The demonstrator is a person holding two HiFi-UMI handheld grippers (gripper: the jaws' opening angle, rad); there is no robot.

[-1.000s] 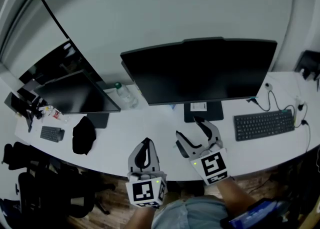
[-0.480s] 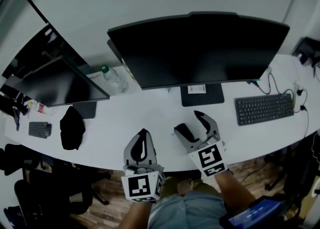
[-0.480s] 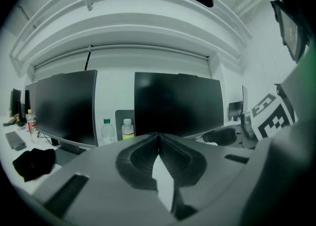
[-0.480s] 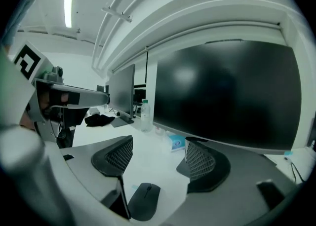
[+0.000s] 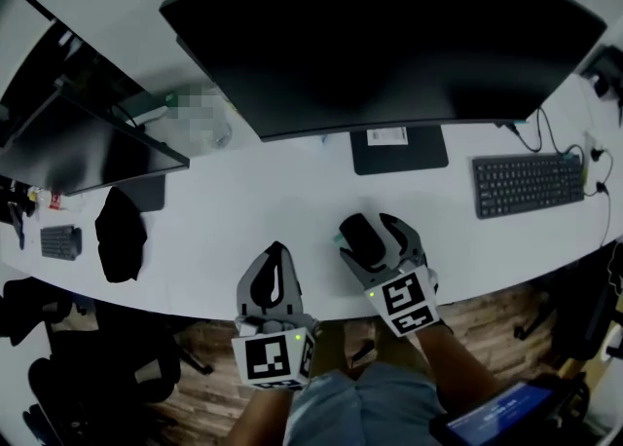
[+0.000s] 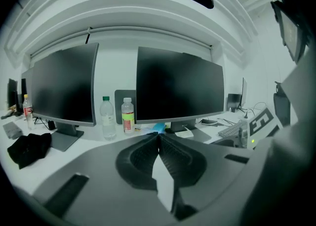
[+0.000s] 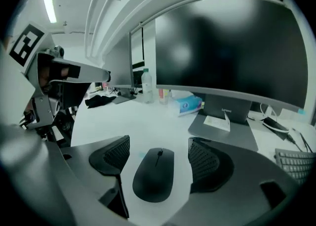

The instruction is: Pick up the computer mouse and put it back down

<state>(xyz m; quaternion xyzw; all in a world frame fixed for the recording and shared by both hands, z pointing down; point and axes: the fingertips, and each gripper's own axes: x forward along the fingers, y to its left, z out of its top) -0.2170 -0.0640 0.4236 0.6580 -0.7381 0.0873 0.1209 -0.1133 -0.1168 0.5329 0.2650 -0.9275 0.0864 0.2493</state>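
Black oval computer mouse (image 7: 154, 173) lies flat on the white curved desk (image 5: 263, 210), close to its near edge, narrow end pointing far. Right gripper (image 7: 158, 152) straddles it: jaws spread wide and just been opening, mouse between them, a strip of bare desk showing on each side, pads not pressing. Left gripper (image 6: 159, 136) sits just left of the right one, tips over the near strip of desk, jaws closed together with nothing between. Open desktop runs left of the mouse and on the far side up to the flat dark stand base (image 5: 399, 150) of the large black monitor (image 5: 389, 35), whose lower edge overhangs that space. Black keyboard (image 5: 531, 184) well apart at right, cables beyond it. Far left: second dark monitor (image 5: 78, 147), crumpled black cloth (image 5: 119, 244) near that edge. Two clear plastic bottles (image 6: 107, 117) between the monitors, blue tissue box (image 7: 187, 104) beside the stand. Wooden floor (image 5: 506, 327) below the near edge.
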